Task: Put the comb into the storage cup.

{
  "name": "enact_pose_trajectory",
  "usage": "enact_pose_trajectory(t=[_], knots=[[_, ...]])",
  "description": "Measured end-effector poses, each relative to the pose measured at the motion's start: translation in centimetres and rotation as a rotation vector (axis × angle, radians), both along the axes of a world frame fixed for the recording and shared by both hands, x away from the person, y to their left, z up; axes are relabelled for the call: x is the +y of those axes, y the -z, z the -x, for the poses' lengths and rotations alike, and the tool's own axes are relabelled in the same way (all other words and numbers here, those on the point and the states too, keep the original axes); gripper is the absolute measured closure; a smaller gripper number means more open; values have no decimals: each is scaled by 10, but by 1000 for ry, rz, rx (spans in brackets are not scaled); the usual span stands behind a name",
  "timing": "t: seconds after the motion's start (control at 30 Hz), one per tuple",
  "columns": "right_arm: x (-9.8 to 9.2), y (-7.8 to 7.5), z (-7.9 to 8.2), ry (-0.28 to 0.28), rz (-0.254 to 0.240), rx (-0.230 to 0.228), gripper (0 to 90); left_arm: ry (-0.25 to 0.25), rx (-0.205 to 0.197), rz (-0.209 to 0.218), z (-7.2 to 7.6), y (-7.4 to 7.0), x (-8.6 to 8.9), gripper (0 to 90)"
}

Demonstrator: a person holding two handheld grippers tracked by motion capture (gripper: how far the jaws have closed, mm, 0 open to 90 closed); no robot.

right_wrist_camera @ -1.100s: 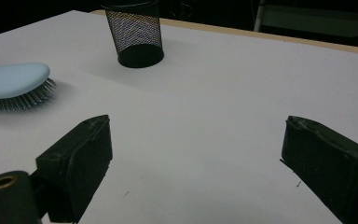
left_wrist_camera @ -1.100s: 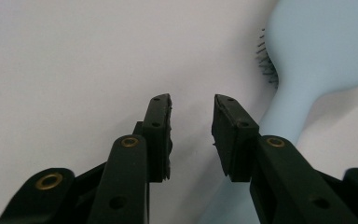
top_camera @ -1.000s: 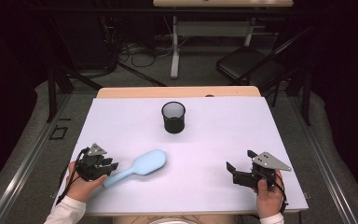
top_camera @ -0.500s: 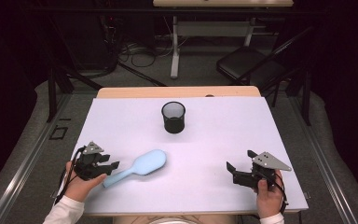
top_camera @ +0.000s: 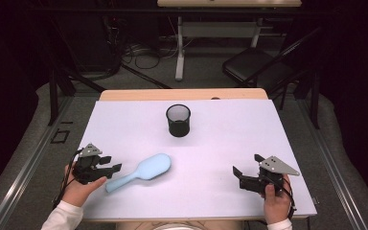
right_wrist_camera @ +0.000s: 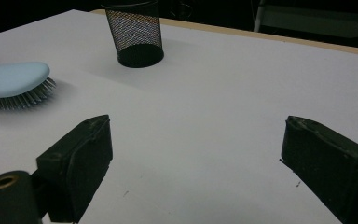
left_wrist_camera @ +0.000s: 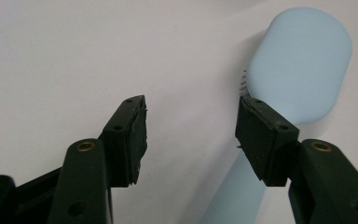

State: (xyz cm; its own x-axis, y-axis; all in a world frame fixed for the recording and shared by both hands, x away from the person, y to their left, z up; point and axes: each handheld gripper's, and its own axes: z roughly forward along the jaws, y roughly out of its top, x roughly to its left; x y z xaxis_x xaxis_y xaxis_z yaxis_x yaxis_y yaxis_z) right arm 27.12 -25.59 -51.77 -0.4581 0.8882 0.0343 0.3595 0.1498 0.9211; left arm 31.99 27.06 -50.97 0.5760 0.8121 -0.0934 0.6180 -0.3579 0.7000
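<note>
A pale blue hairbrush (top_camera: 141, 171) lies bristles down on the white table (top_camera: 220, 143), near the left front corner, its broad head pointing to the far right and its handle running back toward the near left. The left gripper (top_camera: 111, 167) sits just at the handle's end, held by the person's left hand (top_camera: 79, 188) low over the tabletop. In the left gripper view its jaws stand about halfway apart and have just been opening; the brush handle (left_wrist_camera: 235, 193) passes under and beside the right-hand jaw rather than between the pads, and the gap between the two jaws shows bare table, so nothing is gripped. The brush head (left_wrist_camera: 300, 65) lies just beyond that jaw, with a few bristles peeking out at its edge. The right gripper (top_camera: 238, 173) rests near the right front of the table, well apart from the brush, in the person's right hand (top_camera: 275, 203), pointing left across the surface. In the right gripper view its jaws are spread wide with only tabletop between them and hold nothing. A black mesh pen cup (top_camera: 178, 120) stands upright toward the far middle of the table, well apart from both grippers and from the brush; the right gripper view shows it (right_wrist_camera: 135, 32) beyond the brush head (right_wrist_camera: 14, 79), whose bristles touch the table.
</note>
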Motion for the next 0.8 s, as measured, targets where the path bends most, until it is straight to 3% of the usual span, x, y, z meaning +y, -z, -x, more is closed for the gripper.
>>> enact_pose_trajectory(t=[0.2,0.33,0.67,0.8], knots=[[0,0,0,0,1,0,84,26,-19,0,0,-1,-1,340],[0,0,0,0,2,0,84,42,-11,-1,-3,-1,-1,225],[0,0,0,-2,3,-1,84,35,-25,6,-3,-2,-3,70],[0,0,0,0,2,-3,84,26,-24,32,-4,-1,-2,5]])
